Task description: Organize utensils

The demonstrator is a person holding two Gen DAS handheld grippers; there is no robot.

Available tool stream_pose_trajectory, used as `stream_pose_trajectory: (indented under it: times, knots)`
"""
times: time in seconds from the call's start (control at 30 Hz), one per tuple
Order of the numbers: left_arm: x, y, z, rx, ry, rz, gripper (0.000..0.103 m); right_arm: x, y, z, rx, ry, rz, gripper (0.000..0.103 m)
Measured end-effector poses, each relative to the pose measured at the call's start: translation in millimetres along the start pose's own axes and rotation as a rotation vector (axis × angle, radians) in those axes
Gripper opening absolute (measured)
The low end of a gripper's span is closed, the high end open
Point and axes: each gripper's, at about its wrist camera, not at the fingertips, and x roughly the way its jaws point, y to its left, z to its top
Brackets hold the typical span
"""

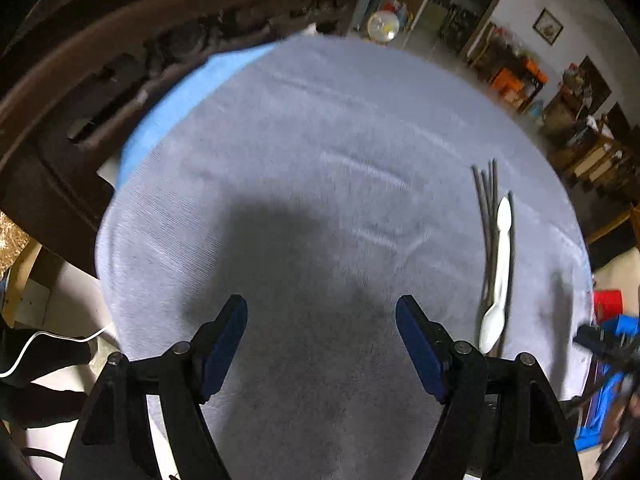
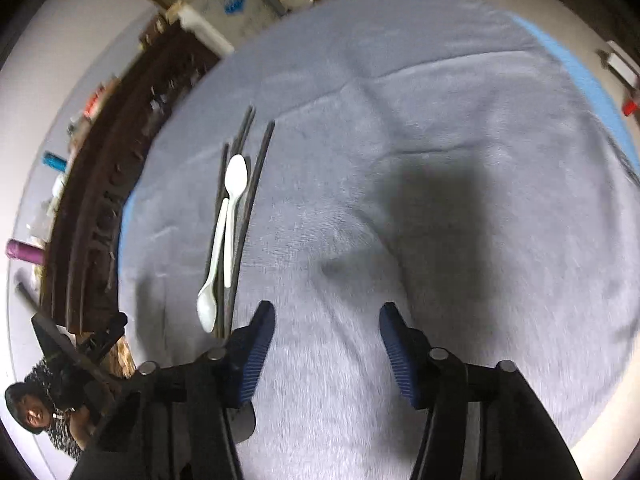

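Two white plastic spoons (image 1: pixel 500 272) lie head to tail on several dark chopsticks (image 1: pixel 486 188) on a round table under a grey-blue cloth (image 1: pixel 304 152). In the left wrist view they lie right of my left gripper (image 1: pixel 322 312), which is open and empty above the cloth. In the right wrist view the spoons (image 2: pixel 230 232) and chopsticks (image 2: pixel 256 168) lie left of my right gripper (image 2: pixel 327 320), which is open and empty. The chopsticks' near ends reach the right gripper's left finger (image 2: pixel 256 356).
A dark carved wooden furniture piece (image 1: pixel 100 64) borders the table's far left. The other gripper (image 1: pixel 608 344) shows at the right edge of the left wrist view. A white box (image 2: pixel 220 12) and a person (image 2: pixel 36 412) show beyond the table.
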Motion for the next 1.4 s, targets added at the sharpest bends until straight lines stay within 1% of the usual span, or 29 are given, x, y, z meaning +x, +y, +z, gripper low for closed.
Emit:
stream_pose_trajectory:
  times: [0.03, 0.07, 0.17, 0.3, 0.37, 0.53, 0.6, 0.67, 0.7, 0.73, 0.77, 0.87, 0.97, 1.03, 1.1, 1.13, 1.2, 1.27, 1.3, 1.33, 1.37, 1.4]
  knots:
    - [5, -3, 0, 0.014, 0.008, -0.003, 0.077, 9, 5, 10, -0.007, 0.03, -0.005, 0.049]
    - [9, -5, 0, 0.025, 0.01, -0.002, 0.077, 17, 11, 21, -0.012, 0.049, -0.004, 0.046]
    - [16, -9, 1, 0.046, 0.023, -0.003, 0.077, 39, 35, 46, -0.046, 0.09, -0.015, 0.041]
    - [24, -7, 6, 0.043, 0.031, 0.007, 0.077, 63, 63, 68, -0.086, 0.129, -0.034, 0.038]
    - [27, -2, 7, 0.028, 0.038, 0.011, 0.077, 76, 71, 75, -0.096, 0.145, -0.058, 0.034]
    - [29, 2, 8, 0.017, 0.038, 0.022, 0.077, 95, 83, 81, -0.127, 0.165, -0.109, 0.025]
    - [31, -1, 10, 0.019, 0.043, 0.024, 0.077, 99, 86, 83, -0.135, 0.169, -0.119, 0.023]
    - [34, -6, 14, 0.026, 0.044, 0.022, 0.077, 107, 93, 83, -0.164, 0.174, -0.152, 0.022]
    - [35, -9, 15, 0.032, 0.044, 0.022, 0.077, 110, 100, 83, -0.185, 0.167, -0.171, 0.02]
    - [35, -13, 17, 0.043, 0.043, 0.022, 0.077, 113, 105, 82, -0.214, 0.173, -0.193, 0.017]
    - [36, -17, 19, 0.051, 0.04, 0.019, 0.077, 115, 110, 81, -0.235, 0.184, -0.198, 0.009]
    - [35, -31, 29, 0.095, 0.032, 0.01, 0.077, 114, 113, 78, -0.297, 0.196, -0.255, 0.008]
    - [32, -49, 47, 0.148, 0.017, -0.007, 0.077, 107, 102, 75, -0.34, 0.216, -0.32, 0.007]
    - [33, -68, 69, 0.211, 0.011, -0.029, 0.077, 102, 92, 74, -0.348, 0.225, -0.346, 0.007]
    - [36, -87, 87, 0.255, 0.025, -0.044, 0.077, 98, 82, 73, -0.337, 0.237, -0.334, 0.007]
    - [43, -102, 102, 0.286, 0.056, -0.073, 0.077, 97, 79, 73, -0.332, 0.24, -0.33, 0.007]
    - [55, -125, 119, 0.328, 0.107, -0.069, 0.077, 96, 75, 73, -0.326, 0.24, -0.312, 0.007]
    - [68, -157, 138, 0.391, 0.157, -0.096, 0.077, 95, 72, 73, -0.32, 0.241, -0.299, 0.007]
    - [77, -177, 147, 0.423, 0.191, -0.081, 0.077, 96, 72, 74, -0.315, 0.24, -0.29, 0.008]
    - [82, -193, 152, 0.447, 0.2, -0.07, 0.077, 93, 68, 74, -0.31, 0.239, -0.28, 0.008]
    - [86, -203, 154, 0.47, 0.215, -0.07, 0.077, 92, 66, 73, -0.306, 0.238, -0.269, 0.008]
    - [93, -218, 159, 0.495, 0.248, -0.08, 0.075, 89, 58, 74, -0.304, 0.237, -0.259, 0.008]
